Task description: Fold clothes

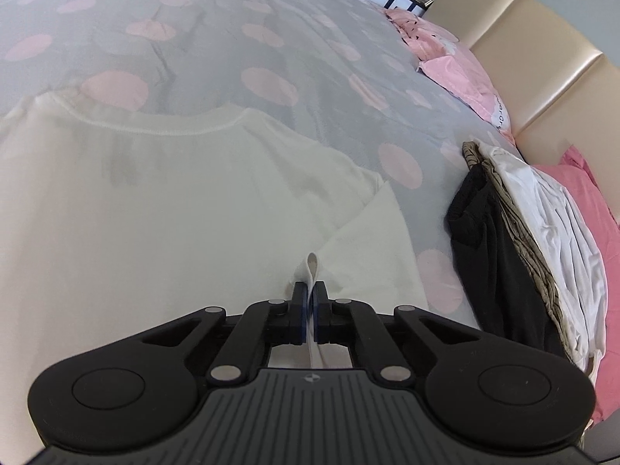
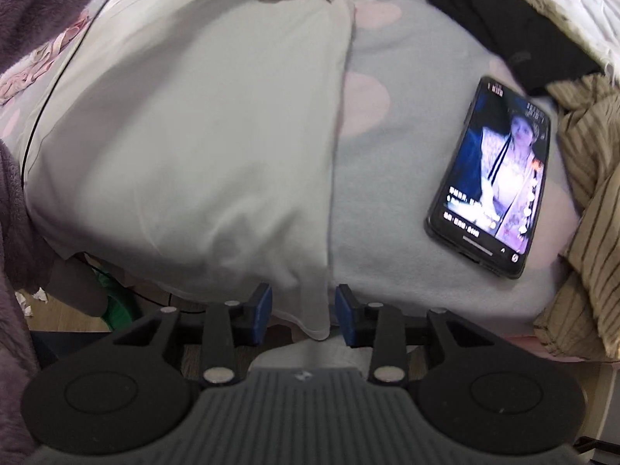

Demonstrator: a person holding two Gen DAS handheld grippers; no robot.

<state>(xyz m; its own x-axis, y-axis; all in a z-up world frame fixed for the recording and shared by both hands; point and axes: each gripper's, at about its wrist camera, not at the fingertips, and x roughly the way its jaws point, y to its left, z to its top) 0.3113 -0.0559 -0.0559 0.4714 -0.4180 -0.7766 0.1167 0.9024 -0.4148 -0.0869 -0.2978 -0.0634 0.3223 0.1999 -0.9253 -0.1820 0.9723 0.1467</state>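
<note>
Left wrist view: left claw [image 1: 310, 302] is clamped on the white shirt [image 1: 174, 201] near its sleeve, shirt body extending far-left; right claw [image 2: 303, 316] stands apart astride the hem corner.

Soft, even daylight; fisheye bending at edges; right wrist view motion-blurred.

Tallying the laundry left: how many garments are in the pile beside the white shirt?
3 visible: a black garment nearest the shirt, a striped tan one next, a white one behind. More may be hidden.

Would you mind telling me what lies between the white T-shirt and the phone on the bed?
Only bare bedspread, grey with pink dots, separates the white T-shirt from the phone, as the right wrist view shows.
</note>
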